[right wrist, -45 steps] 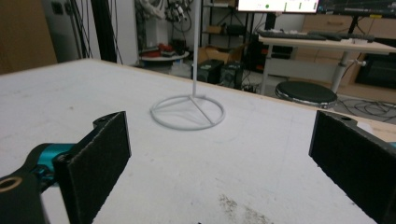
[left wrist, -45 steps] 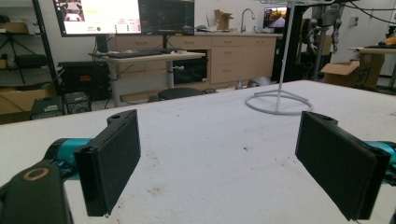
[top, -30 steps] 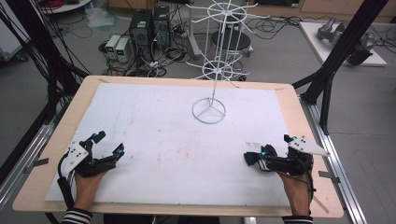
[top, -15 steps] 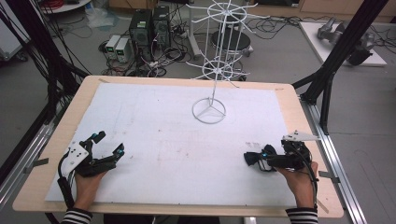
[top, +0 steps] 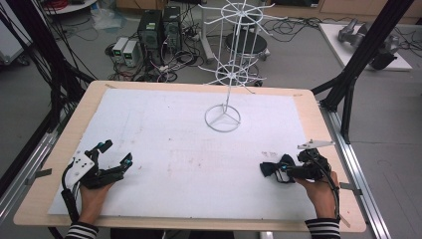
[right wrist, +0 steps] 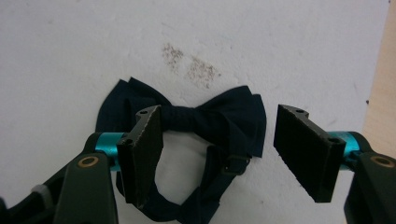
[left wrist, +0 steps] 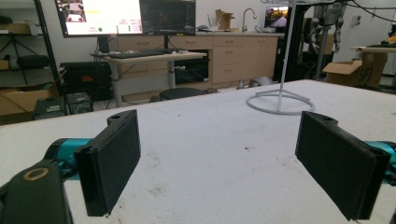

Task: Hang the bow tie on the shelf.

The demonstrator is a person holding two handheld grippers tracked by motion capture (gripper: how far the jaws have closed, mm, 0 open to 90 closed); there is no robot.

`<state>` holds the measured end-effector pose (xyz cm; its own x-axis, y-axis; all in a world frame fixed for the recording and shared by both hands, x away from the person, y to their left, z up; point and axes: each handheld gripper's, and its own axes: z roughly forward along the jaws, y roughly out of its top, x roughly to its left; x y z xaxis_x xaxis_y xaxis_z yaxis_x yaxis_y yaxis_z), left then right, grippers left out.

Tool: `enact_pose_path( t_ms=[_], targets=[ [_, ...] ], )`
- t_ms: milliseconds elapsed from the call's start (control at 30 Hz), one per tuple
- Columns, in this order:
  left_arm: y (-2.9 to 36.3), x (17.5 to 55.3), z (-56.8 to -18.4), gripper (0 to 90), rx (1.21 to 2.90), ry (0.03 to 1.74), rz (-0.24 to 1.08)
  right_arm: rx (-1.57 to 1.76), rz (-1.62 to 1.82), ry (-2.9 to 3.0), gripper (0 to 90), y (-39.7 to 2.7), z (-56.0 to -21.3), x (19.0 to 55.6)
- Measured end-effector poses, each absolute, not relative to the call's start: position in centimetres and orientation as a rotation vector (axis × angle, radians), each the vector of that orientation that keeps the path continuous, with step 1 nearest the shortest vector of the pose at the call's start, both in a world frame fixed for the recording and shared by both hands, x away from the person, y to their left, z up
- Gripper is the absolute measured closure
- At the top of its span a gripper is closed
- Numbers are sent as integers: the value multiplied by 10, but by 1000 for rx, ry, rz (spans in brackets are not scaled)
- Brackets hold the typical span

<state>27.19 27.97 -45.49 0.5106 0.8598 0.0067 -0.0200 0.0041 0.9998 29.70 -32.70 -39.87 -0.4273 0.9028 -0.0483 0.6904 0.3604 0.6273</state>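
Note:
A dark navy bow tie [right wrist: 205,121] with its strap looped below lies flat on the white table cover, at the front right in the high view [top: 271,169]. My right gripper [right wrist: 217,154] hangs over it, open, jaws either side of the knot and strap, not closed on the cloth. In the high view the right gripper [top: 288,172] sits just right of the tie. My left gripper [top: 115,154] rests at the front left, open, with nothing between its jaws [left wrist: 217,158]. A white wire rack [top: 226,74] stands at the back middle, its ring base [left wrist: 279,101] on the cover.
The white cover [top: 189,144] spans most of the wooden table [top: 59,149]. Faint brown stains [right wrist: 191,65] mark the cover beyond the tie. Black frame posts [top: 358,64] flank the table; computers and cables [top: 159,35] lie on the floor behind.
The right gripper has tipped downward and edged in over the bow tie. The left gripper has stayed put.

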Motion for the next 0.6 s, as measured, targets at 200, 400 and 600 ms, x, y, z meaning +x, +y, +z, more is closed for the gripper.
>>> enact_pose_path(
  t_ms=[200, 400, 600],
  targets=[
    [280, 272, -455, 145, 1403, 791, 818, 1418, 697, 2274, 406, -327, -402, 300],
    [280, 272, -455, 145, 1401, 791, 819, 1433, 665, 2288, 443, -324, -406, 303],
    [280, 272, -455, 145, 1401, 791, 819, 1437, 628, 2307, 468, -323, -409, 304]
  ],
)
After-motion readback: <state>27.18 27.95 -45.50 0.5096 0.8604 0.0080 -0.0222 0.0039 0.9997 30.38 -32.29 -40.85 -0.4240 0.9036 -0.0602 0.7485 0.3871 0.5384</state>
